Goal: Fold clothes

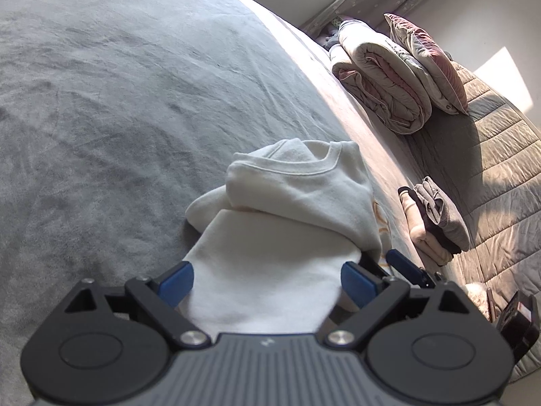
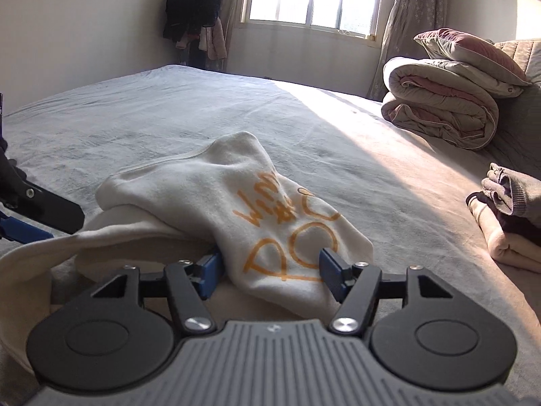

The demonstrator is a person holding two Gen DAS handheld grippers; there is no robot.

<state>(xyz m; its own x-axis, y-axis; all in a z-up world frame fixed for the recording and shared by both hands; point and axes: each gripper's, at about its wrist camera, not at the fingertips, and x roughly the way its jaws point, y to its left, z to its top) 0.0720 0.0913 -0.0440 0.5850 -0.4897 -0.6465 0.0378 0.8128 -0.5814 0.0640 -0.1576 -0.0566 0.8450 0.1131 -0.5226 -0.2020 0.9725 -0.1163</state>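
Both tongs point(image 1: 267, 282) point(image 2: 270, 270), spread wide, seemingly straddle the white sweatshirt point(image 2: 236, 203).

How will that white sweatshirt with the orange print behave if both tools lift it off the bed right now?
The white sweatshirt will probably sag and drape, since it already lies slumped in soft folds. Its loose folds would likely slide apart, undoing the shape. The thick fleecy fabric suggests moderate weight, unlikely to slip from the left tool or right tool.
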